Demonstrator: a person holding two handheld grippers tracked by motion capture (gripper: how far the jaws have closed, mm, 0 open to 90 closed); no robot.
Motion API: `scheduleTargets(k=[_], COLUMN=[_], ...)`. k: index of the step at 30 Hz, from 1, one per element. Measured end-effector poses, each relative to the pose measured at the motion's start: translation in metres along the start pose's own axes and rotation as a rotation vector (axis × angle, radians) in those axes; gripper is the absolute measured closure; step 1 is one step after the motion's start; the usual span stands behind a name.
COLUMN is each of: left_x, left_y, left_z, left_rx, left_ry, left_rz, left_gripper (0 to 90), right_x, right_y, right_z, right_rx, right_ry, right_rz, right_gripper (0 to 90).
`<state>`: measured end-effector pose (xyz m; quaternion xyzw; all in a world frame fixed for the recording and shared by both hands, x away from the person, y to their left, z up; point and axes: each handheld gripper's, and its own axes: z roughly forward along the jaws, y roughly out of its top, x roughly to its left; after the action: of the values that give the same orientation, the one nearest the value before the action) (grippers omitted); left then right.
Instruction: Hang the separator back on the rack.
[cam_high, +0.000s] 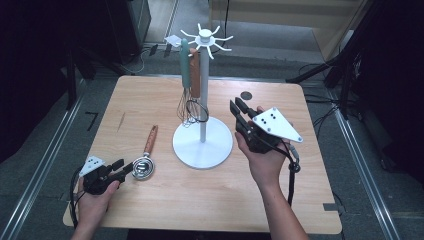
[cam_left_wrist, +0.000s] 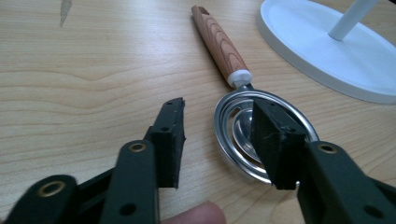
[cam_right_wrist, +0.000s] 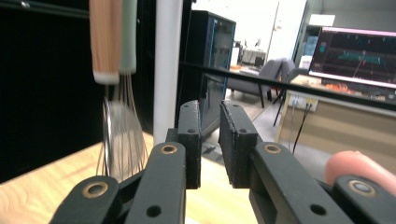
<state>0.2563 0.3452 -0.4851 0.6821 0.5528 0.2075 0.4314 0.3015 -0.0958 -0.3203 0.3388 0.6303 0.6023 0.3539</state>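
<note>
A wood-handled metal skimmer (cam_high: 148, 150) lies flat left of the white hook stand (cam_high: 202, 145). My left gripper (cam_high: 125, 167) rests low at its round head. In the left gripper view, one pad sits over the skimmer (cam_left_wrist: 219, 44) bowl and the other stands off its rim; the left gripper (cam_left_wrist: 217, 109) is open and does not pinch it. My right gripper (cam_high: 236, 103) hovers right of the stand pole, with nothing in its narrowly parted jaws. In the right gripper view, the right gripper (cam_right_wrist: 210, 106) faces the pole (cam_right_wrist: 168, 60). A green-handled whisk (cam_high: 185, 65) and a wood-handled tool (cam_high: 195, 75) hang from the stand.
The stand's wide round base (cam_left_wrist: 327, 51) lies close to the right of the skimmer. A small dark disc (cam_high: 245, 95) sits near the table's far edge. The table's front edge is just behind both hands. A lit monitor (cam_right_wrist: 355, 56) stands beyond the table.
</note>
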Motion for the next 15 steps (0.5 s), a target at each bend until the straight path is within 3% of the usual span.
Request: scheduleTargets(k=[6,10,15], left_x=[-0.001,-0.002,-0.002], left_y=[0.000,0.001,0.001], left_z=[0.001,0.003,0.004], left_rx=[0.006,0.023,0.050], left_ry=[-0.025,-0.017,-0.056], left_rz=[0.008,0.010,0.028], left_gripper=[64.7,66.5,65.9], right_x=[-0.007,-0.010,-0.015], right_y=[-0.031,-0.053,-0.081], right_z=[-0.013,-0.023,-0.038], right_rx=[0.073,0.114,0.169], right_ry=[-0.021,-0.025,-0.026], right_rz=[0.028,0.043,0.064], right_gripper=[71.1,67.3,64.7])
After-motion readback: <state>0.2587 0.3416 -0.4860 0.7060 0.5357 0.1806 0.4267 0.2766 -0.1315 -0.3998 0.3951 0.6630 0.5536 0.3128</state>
